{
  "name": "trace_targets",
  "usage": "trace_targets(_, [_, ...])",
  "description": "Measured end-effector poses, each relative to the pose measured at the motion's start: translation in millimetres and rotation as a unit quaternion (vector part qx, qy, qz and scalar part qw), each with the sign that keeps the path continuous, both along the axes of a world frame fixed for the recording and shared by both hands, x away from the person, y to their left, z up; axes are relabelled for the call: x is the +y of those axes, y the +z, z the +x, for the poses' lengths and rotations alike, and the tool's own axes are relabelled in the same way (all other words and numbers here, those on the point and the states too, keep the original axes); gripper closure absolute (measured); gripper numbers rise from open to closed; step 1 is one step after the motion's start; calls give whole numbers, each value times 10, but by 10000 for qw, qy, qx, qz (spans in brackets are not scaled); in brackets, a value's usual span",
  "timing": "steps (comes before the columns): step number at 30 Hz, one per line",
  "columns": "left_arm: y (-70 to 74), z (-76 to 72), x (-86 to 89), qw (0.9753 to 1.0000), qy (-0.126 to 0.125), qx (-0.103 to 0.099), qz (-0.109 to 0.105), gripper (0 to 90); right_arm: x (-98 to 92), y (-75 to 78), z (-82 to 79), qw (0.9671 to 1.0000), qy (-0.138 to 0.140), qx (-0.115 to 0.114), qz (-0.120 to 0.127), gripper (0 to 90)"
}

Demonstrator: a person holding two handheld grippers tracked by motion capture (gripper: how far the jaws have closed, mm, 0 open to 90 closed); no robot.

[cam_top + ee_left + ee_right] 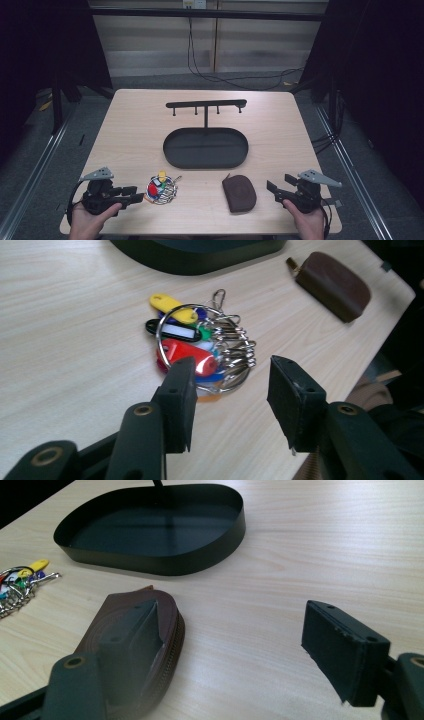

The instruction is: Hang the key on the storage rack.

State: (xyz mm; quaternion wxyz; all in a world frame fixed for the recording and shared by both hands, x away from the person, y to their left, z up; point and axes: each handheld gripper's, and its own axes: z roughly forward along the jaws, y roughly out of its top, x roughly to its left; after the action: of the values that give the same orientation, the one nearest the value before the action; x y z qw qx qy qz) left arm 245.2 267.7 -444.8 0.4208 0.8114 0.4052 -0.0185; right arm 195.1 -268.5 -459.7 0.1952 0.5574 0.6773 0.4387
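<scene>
The left gripper [230, 390] hovers with jaws spread wide just short of the key bunch [202, 347] on the desk [75, 330]. The right gripper [235, 650], jaws equally wide, holds nothing beside the brown pouch [132, 640].

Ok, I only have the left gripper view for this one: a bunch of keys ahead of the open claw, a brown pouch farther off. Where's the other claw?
Observer: The right claw is at the table's near right corner, open, just beside the brown pouch.
Operator: And the dark thing at the top of my picture?
Observer: An oval black tray in the middle of the table, with nothing in it.
Operator: Is anything attached to it?
Observer: A post rises from its far edge and carries a bar with four pegs, nothing hanging on them.
</scene>
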Motion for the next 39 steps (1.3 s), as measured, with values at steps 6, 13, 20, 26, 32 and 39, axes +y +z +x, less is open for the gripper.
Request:
trace_targets(6, [71,86,-93,9995,-136,-51,270,608,1,-18,-42,9999,26,52,-87,232])
trace_targets(13, [121,235,-195,9989,-156,36,450,594,21,-22,-5,9999,67,37,-122,232])
trace_targets(20, [170,491,-310,9968,-130,302,723,655,15,-32,-2,9999,87,92,-110,232])
trace_targets(26, [102,629,-361,9909,-323,629,1141,706,34,-44,10,9997,126,141,-184,232])
trace_targets(32, [38,784,-365,9869,-290,888,1319,710,40,-60,31,9994,220,235,-161,223])
trace_targets(39, [-28,902,-482,9766,-502,1244,1681,724,48,-63,36,9992,247,269,-183,218])
